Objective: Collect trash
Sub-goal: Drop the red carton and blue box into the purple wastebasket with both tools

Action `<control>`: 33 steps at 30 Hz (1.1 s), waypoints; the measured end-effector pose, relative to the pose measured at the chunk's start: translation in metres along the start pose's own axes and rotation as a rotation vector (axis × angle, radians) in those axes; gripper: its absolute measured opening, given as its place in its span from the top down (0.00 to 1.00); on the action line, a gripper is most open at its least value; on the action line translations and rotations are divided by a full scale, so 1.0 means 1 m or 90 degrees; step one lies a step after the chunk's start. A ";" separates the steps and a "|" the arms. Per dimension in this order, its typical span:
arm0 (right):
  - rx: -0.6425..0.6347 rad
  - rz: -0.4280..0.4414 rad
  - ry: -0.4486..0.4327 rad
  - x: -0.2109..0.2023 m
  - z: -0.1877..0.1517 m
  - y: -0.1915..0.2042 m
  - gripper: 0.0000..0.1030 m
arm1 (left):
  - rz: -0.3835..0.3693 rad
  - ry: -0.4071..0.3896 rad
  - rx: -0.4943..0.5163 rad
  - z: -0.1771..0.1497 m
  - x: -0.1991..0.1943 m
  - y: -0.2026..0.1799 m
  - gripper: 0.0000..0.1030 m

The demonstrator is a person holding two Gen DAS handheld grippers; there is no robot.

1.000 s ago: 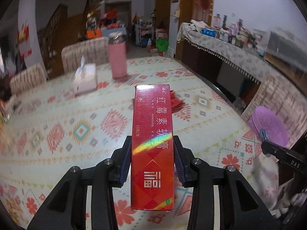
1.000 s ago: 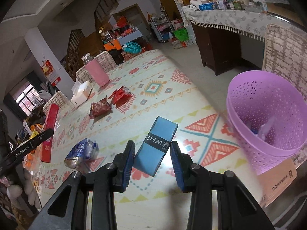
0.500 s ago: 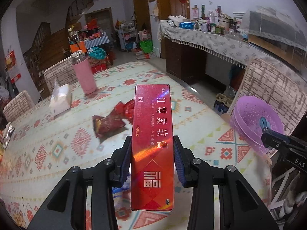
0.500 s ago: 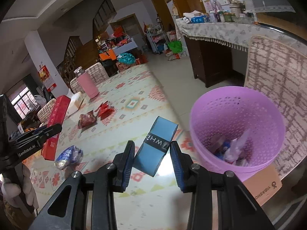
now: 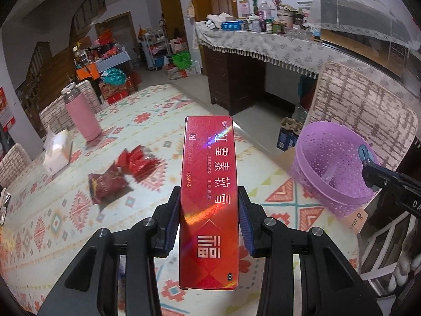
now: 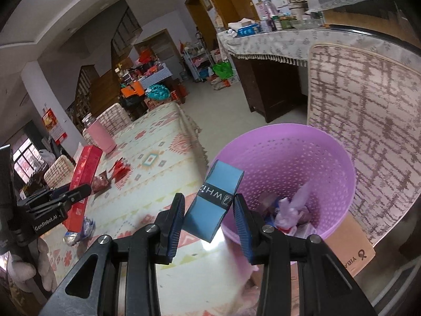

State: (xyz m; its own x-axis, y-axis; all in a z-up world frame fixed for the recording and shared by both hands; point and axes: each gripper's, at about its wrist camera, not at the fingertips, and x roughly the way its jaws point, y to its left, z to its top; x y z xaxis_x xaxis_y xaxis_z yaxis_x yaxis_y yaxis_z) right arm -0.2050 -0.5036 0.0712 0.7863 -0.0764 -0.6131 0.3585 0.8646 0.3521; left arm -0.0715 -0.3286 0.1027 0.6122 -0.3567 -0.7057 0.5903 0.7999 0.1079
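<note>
My left gripper [image 5: 209, 222] is shut on a long red box [image 5: 209, 184] and holds it above the patterned table; the box also shows in the right wrist view [image 6: 84, 179]. My right gripper [image 6: 209, 222] is shut on a blue packet [image 6: 213, 200] at the near rim of the purple perforated basket [image 6: 323, 158], which holds several scraps. In the left wrist view the basket [image 5: 331, 158] stands off the table's right edge, with the right gripper's tip over it. Red snack wrappers [image 5: 123, 173] lie on the table.
A pink bottle [image 5: 81, 115] and a white tissue pack [image 5: 58, 150] stand at the table's far left. A crumpled blue-silver wrapper [image 6: 79, 233] lies under the left gripper. A woven chair back [image 6: 368, 142] rises behind the basket, with a cardboard box [image 6: 352, 255] below it.
Both grippers have moved right toward the basket with their loads. The blue packet now sits at the basket's rim, and the red box is nearer the table's right edge.
</note>
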 end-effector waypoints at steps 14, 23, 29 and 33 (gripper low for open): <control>0.051 -0.015 -0.011 0.000 0.006 -0.040 0.60 | -0.050 0.026 0.025 0.014 0.023 -0.037 0.62; 0.077 -0.037 -0.030 -0.001 0.013 -0.059 0.60 | -0.165 0.046 0.017 0.060 0.045 -0.074 0.62; 0.104 -0.054 -0.035 0.004 0.022 -0.076 0.58 | -0.274 0.055 -0.013 0.086 0.065 -0.101 0.59; 0.121 -0.064 -0.040 0.007 0.025 -0.084 0.50 | -0.295 0.051 -0.041 0.086 0.065 -0.099 0.36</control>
State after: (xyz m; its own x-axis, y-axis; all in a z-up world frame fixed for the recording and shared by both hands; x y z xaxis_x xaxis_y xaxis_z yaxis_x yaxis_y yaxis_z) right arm -0.2168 -0.5891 0.0550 0.7691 -0.1936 -0.6091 0.5207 0.7425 0.4215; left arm -0.0448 -0.4724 0.1058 0.2476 -0.6471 -0.7211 0.7570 0.5938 -0.2729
